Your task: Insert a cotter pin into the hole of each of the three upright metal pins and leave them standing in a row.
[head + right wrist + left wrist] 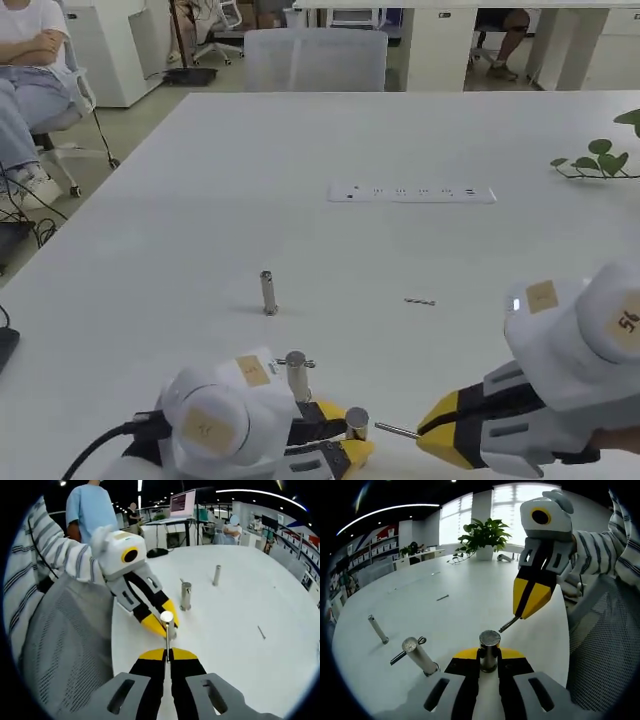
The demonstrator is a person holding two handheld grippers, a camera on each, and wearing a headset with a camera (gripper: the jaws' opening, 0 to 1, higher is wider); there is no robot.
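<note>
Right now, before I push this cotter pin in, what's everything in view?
Metal pins: three, silver, upright on table: far pin bare, middle pin cottered, near pin gripped.
Cotter pins: three, silver: loose cotter pin mid-table, inserted cotter pin through middle pin, held cotter pin at right gripper.
Power strip: one, white, far centre.
Plant: one, green, right edge.
Table: one, white.
Left gripper: yellow-tipped, shut on near pin.
Right gripper: yellow-tipped, shut on held cotter pin.

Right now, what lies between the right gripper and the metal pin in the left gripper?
A cotter pin, held by the right gripper, seen in the head view.
</note>
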